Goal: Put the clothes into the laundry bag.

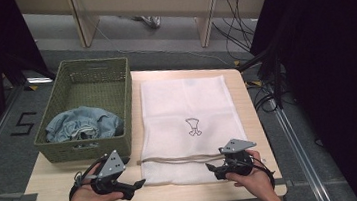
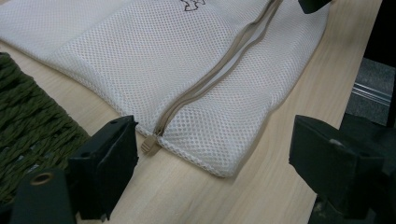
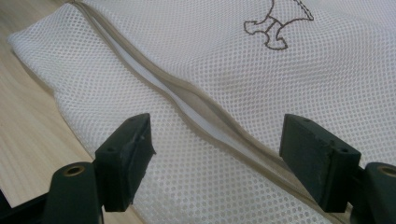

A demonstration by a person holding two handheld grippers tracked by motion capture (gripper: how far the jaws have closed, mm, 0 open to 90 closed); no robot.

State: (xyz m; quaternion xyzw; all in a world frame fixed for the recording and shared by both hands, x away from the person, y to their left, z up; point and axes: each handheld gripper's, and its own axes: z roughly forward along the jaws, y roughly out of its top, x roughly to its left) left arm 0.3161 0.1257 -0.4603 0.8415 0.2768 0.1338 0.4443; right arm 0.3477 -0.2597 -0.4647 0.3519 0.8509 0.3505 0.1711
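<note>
L gripper (image 2: 215, 163) & R gripper (image 3: 217, 154), jaws wide, empty, flank mesh bag (image 1: 187, 124) flat on table (image 1: 50, 187) w/ zip (image 2: 219, 70) gaping; risk: jaws snag mesh, bag slides.

We see a light wooden desk (image 1: 55, 186) carrying two things: a white mesh laundry bag (image 1: 186, 125) lying flat down its middle, beige zipper (image 1: 182, 158) near our edge, and a green woven basket (image 1: 87, 110) just beside it on the left
</note>
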